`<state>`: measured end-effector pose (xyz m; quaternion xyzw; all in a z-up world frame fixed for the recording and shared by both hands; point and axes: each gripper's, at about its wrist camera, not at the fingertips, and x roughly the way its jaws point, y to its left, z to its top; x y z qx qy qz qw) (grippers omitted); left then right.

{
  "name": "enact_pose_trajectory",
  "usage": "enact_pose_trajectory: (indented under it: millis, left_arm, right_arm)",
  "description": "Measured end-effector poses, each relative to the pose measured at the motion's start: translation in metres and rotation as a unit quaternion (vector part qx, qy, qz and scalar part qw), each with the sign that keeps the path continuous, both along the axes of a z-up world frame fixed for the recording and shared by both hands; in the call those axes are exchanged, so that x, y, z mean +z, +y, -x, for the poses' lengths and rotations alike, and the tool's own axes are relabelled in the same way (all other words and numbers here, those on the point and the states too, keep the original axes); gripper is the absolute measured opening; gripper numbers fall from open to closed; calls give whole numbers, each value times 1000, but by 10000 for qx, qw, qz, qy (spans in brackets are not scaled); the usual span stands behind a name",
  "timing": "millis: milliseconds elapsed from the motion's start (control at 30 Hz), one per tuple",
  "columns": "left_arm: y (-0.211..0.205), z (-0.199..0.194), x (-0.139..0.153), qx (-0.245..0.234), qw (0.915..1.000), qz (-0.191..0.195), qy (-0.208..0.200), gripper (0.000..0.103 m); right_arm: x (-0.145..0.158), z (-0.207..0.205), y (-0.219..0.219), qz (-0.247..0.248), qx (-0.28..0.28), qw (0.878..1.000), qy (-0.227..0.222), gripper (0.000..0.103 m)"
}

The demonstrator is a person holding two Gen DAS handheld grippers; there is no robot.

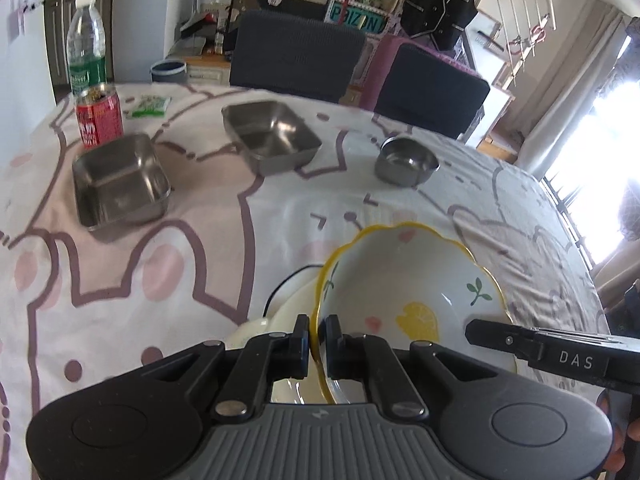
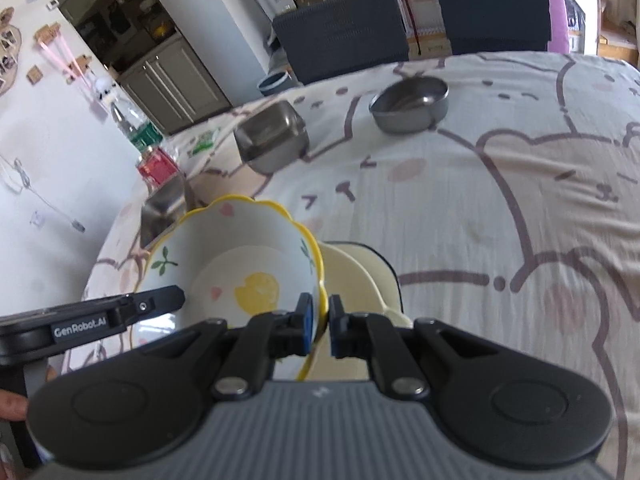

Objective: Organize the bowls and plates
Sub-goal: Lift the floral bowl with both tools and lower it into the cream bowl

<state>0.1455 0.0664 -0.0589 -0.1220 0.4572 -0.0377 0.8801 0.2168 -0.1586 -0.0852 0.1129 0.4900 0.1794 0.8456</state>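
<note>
You hold the scalloped lemon bowl (image 1: 412, 280) between both tools above the cloth-covered bench (image 1: 160, 272). Your left hand-held gripper (image 1: 318, 344) is clamped on the bowl's near-left rim, one pad inside the wall and one outside; your right hand-held gripper (image 2: 320, 320) pinches the opposite rim the same way. That two-sided pinch looks chosen to keep a wide, smooth ceramic bowl from tipping or swinging, which a single rim grip would likely allow.

The bowl hangs just over a cream plate (image 1: 288, 312) whose edge peeks out beneath it in both wrist views, so the bowl appears headed for a seat on that plate, crockery gathered with crockery. Whether the bowl's foot already touches the plate is hidden by the bowl itself.

Farther across the bench, well apart from your grip, stand two rectangular steel trays (image 1: 120, 180) (image 1: 272, 136) and a round steel bowl (image 1: 406, 162), each on its own and not yet stacked. A red can (image 1: 100, 120) and a clear bottle (image 1: 86, 48) sit near the left tray, close enough that they could be knocked when you reach for it.
</note>
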Motion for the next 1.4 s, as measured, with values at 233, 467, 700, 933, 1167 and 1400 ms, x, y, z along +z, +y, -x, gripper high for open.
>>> enact_pose_trajectory:
  millis: [233,467,700,933,1167,1400]
  left_arm:
    - [-4,-8,-18,-76,9995,-89,304,9]
    - [-8,-13,-31,-165,9982,-259,521,12]
    - [-8,-14,-39,-204,9970,-351,653,14]
    - [-9,-14,-44,-319,9958,-428,750,14]
    - [-13,-15,-40,-431,9957,-587,579,14]
    - [-11,-15,-38,-489,9956,-566,567,14]
  right_arm:
    - [-13,0,7,280,-20,9995,141,10]
    - [-18,1,12,573,93,9981,219,10]
    - [-23,3,17,706,256,9967,315,10]
    - [-28,2,20,803,345,9954,384,10]
    - [-33,0,22,997,366,9935,407,10]
    - [-37,-1,22,1021,411,9925,524,10]
